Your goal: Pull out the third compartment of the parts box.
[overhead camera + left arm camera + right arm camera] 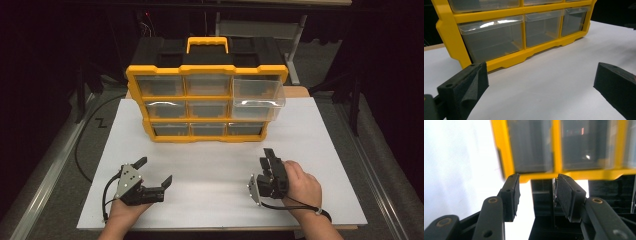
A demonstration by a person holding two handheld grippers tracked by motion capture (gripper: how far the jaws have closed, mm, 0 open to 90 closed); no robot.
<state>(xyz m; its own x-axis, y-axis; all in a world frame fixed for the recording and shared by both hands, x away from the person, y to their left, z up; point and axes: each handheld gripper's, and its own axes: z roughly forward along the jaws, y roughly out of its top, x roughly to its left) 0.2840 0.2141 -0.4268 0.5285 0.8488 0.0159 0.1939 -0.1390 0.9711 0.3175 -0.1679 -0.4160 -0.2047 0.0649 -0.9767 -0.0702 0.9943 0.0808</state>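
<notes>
Two grippers, left (156, 172) wide open, right (269, 161) narrowly open, both empty; approach the far organizer (206, 102) squarely, slowly.

Organizers: one, a yellow and black drawer organizer (207, 95) standing on the table.
Handles: one yellow carry handle (207, 44) on top of the organizer.
Drawers: nine clear drawers, in three rows of three.
Drawers pulled out: one, the top right drawer (258, 92); the other eight sit flush.
Drawers in left gripper view: three of the bottom row are seen whole, the nearest being the bottom left drawer (491, 37).
Grippers: two, the left gripper (156, 171) and the right gripper (265, 156).
Hands: two, one on each gripper.
Boards: one white board (210, 160) covering the table.
</notes>
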